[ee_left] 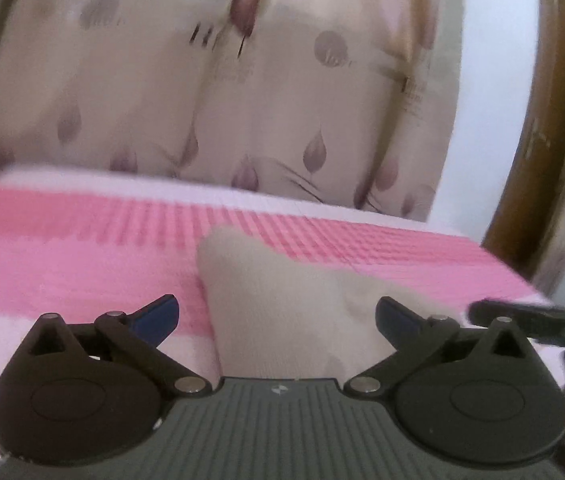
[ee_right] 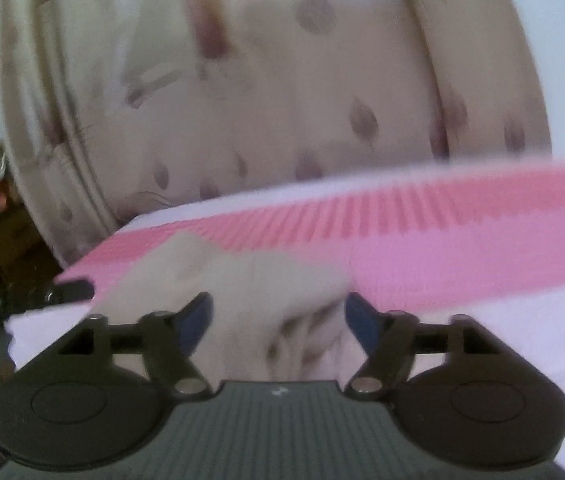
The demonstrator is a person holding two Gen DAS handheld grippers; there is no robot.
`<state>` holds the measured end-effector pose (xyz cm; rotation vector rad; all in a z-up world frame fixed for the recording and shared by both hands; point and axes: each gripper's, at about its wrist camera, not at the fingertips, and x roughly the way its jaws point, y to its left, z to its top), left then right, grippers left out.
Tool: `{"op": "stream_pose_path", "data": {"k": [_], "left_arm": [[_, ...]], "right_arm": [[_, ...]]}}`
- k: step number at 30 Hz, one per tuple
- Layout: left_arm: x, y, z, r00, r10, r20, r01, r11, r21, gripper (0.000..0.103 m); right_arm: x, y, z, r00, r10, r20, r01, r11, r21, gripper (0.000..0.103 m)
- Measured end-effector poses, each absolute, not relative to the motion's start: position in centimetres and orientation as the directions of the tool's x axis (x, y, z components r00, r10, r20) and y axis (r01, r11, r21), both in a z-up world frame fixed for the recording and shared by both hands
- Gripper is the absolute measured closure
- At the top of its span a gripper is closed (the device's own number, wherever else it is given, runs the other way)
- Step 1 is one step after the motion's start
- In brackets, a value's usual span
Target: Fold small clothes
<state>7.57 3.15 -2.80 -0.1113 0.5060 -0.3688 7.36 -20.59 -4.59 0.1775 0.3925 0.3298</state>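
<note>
Both hand-held grippers, left [ee_left: 277, 318] and right [ee_right: 278, 318], released over beige garment [ee_left: 282, 312] on pink-striped cloth [ee_left: 62, 260], patterned curtain [ee_left: 202, 100] behind.

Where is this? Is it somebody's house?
Probably a room at home. There's a pink and white cloth spread over a flat surface, a beige garment lying on it, and flowery curtains hanging behind. A wooden frame stands beside them.

I count one beige garment [ee_left: 282, 312], one pink-and-white striped cloth [ee_left: 62, 256], one patterned curtain [ee_left: 210, 92], two grippers [ee_left: 278, 318] [ee_right: 278, 318].
</note>
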Motion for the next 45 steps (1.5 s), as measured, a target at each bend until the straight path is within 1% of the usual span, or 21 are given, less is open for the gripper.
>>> {"op": "stream_pose_path", "data": {"k": [1,3,4,5,7,9,12,15,17,19,23,25,27,30,33,34,35,37,41,45], "left_arm": [[7.0,2.7,-2.3,0.824,-0.356,-0.442,0.313,0.934,-0.171,0.000],[6.0,1.7,-1.4,0.838,-0.339,-0.429,0.308,0.941,-0.141,0.000],[5.6,1.3,-1.1,0.846,-0.326,-0.423,0.300,0.945,-0.128,0.000],[5.2,0.9,-0.9,0.851,-0.313,-0.421,0.293,0.949,-0.113,0.000],[4.5,0.1,-0.5,0.865,-0.270,-0.422,0.266,0.961,-0.071,0.000],[3.8,-0.6,-0.2,0.891,-0.211,-0.401,0.218,0.976,-0.028,0.000],[2.5,-1.0,0.6,0.909,-0.228,-0.349,0.228,0.973,-0.041,0.000],[1.5,-1.4,1.6,0.933,-0.160,-0.323,0.160,0.987,-0.028,0.000],[0.9,-1.8,2.2,0.945,-0.114,-0.305,0.117,0.993,-0.010,0.000],[0.4,-1.9,2.9,0.954,-0.097,-0.285,0.101,0.995,0.000,0.000],[0.0,-1.7,4.1,0.957,-0.058,-0.284,0.058,0.998,-0.009,0.000],[-0.3,-1.4,4.5,0.959,-0.081,-0.270,0.076,0.997,-0.029,0.000],[-0.8,-1.1,4.8,0.967,-0.083,-0.243,0.079,0.997,-0.026,0.000],[-1.5,-1.4,5.4,0.979,-0.067,-0.195,0.070,0.997,0.010,0.000],[-3.0,-1.8,5.8,0.996,-0.039,-0.084,0.043,0.998,0.040,0.000],[-3.4,-2.0,6.0,0.998,-0.034,-0.060,0.037,0.998,0.046,0.000],[-3.7,-2.1,6.2,0.998,-0.034,-0.055,0.037,0.998,0.049,0.000],[-3.9,-2.4,6.5,0.996,-0.054,-0.071,0.059,0.997,0.059,0.000],[-3.5,-2.9,6.6,0.987,-0.083,-0.139,0.092,0.994,0.060,0.000],[-3.3,-2.5,6.1,0.976,-0.111,-0.189,0.114,0.993,0.007,0.000]], "right_arm": [[6.3,-20.2,-4.4,0.880,0.353,-0.318,-0.297,0.931,0.213,0.018],[4.1,-19.2,-4.1,0.901,0.351,-0.255,-0.311,0.933,0.182,0.008],[3.1,-18.8,-4.0,0.915,0.331,-0.229,-0.299,0.940,0.164,0.005],[2.2,-18.4,-3.9,0.930,0.302,-0.210,-0.277,0.950,0.141,0.000],[1.0,-17.7,-3.8,0.948,0.254,-0.193,-0.239,0.966,0.096,0.000],[0.1,-17.3,-3.7,0.952,0.243,-0.188,-0.234,0.970,0.068,0.000],[-0.4,-16.9,-4.0,0.948,0.238,-0.211,-0.232,0.971,0.054,0.000],[-1.5,-16.7,-4.1,0.957,0.197,-0.212,-0.191,0.980,0.048,0.000],[-2.0,-17.0,-4.1,0.957,0.199,-0.210,-0.190,0.980,0.061,0.000],[-2.5,-17.2,-3.9,0.959,0.195,-0.204,-0.184,0.980,0.073,0.000],[-3.3,-17.3,-3.6,0.961,0.192,-0.201,-0.181,0.981,0.073,0.000],[-3.5,-17.4,-3.5,0.960,0.195,-0.202,-0.184,0.980,0.072,0.000],[-3.9,-17.3,-3.4,0.960,0.200,-0.197,-0.191,0.979,0.067,0.000],[-4.4,-17.1,-3.1,0.960,0.202,-0.192,-0.194,0.979,0.058,0.000],[-4.7,-17.1,-2.8,0.962,0.205,-0.182,-0.198,0.979,0.056,0.000],[-4.8,-17.1,-2.7,0.962,0.205,-0.179,-0.197,0.979,0.057,0.000],[-4.9,-17.1,-2.6,0.962,0.206,-0.177,-0.199,0.978,0.059,0.000],[-5.0,-17.1,-2.5,0.962,0.209,-0.175,-0.201,0.978,0.061,0.000],[-5.3,-16.9,-2.3,0.962,0.208,-0.175,-0.202,0.978,0.051,0.000],[-5.5,-16.7,-2.4,0.965,0.189,-0.181,-0.186,0.982,0.035,0.000]]}}
